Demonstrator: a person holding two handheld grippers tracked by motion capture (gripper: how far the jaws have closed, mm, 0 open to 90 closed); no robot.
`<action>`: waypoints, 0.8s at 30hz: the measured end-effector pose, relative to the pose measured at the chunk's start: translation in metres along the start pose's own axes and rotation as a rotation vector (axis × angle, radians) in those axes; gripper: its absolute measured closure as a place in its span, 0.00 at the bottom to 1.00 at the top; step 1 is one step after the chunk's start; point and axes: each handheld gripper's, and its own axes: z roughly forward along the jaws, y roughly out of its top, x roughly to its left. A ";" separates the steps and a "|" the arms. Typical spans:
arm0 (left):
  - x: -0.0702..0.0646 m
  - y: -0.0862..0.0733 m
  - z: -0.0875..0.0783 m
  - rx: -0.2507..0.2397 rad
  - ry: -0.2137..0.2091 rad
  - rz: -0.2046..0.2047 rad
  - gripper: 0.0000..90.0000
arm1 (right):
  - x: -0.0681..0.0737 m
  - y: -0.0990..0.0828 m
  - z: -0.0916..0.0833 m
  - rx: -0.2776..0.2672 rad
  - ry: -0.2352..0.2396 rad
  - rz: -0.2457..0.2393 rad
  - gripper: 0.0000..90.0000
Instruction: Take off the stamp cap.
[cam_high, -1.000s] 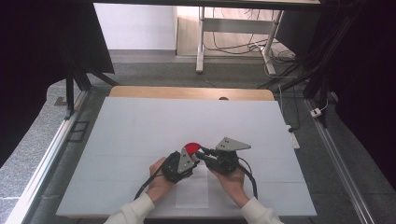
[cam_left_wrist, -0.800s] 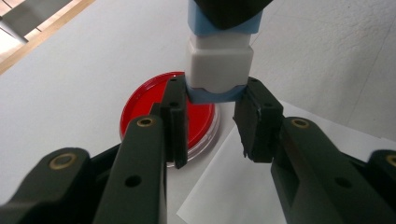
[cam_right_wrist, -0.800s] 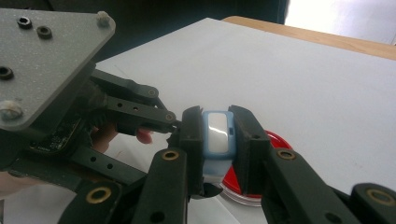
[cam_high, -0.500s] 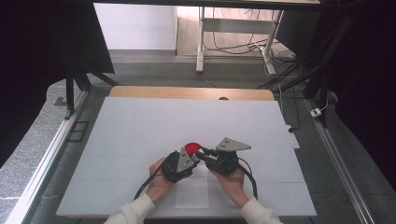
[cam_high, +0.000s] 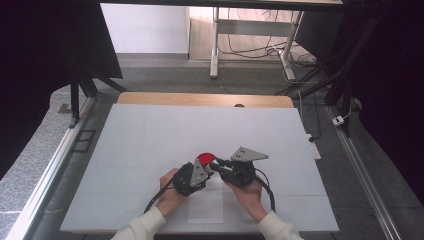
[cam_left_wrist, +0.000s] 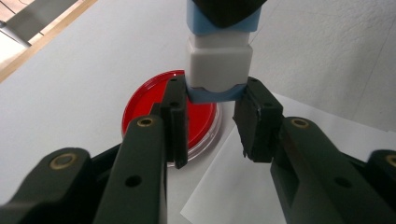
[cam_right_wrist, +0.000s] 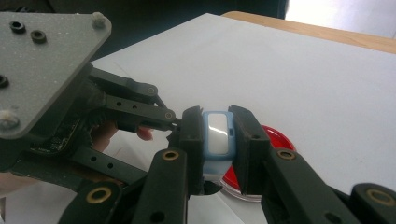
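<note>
Both grippers are clamped on one small block (cam_left_wrist: 219, 65) — white in the middle with pale blue at each end — and it hangs in the air between them, just above a red dish (cam_left_wrist: 194, 122) that rests on the desk (cam_high: 150, 140). From the left gripper view, the left gripper (cam_left_wrist: 212, 116) pinches the lower blue end of the block between its pads, while the upper blue end disappears into a dark gripper at the top edge of the picture. The right gripper view shows the right gripper (cam_right_wrist: 218, 135) pressed on a blue-rimmed end, with the white face of the block toward the camera and the dish low behind it. In the high view the two hands meet near the front middle of the desk, beside a sheet of white paper (cam_high: 206, 205). As I read it, the gripping is finished and the real work — pulling the block apart, or closing it up — is about to happen; which of the two I cannot tell, since no gap shows between the white and blue parts. The dish holds nothing that I can make out, so anything meant for it has yet to be put there.
</note>
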 end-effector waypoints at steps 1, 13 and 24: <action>0.000 0.000 0.000 -0.002 -0.003 -0.006 0.73 | 0.000 0.000 0.000 0.001 -0.003 0.003 0.84; -0.001 -0.002 0.002 0.013 -0.009 0.028 0.73 | -0.001 0.001 0.001 0.039 0.004 0.004 0.84; 0.008 -0.009 0.001 0.005 -0.032 -0.045 0.73 | -0.013 0.012 -0.021 -0.022 -0.045 0.005 0.84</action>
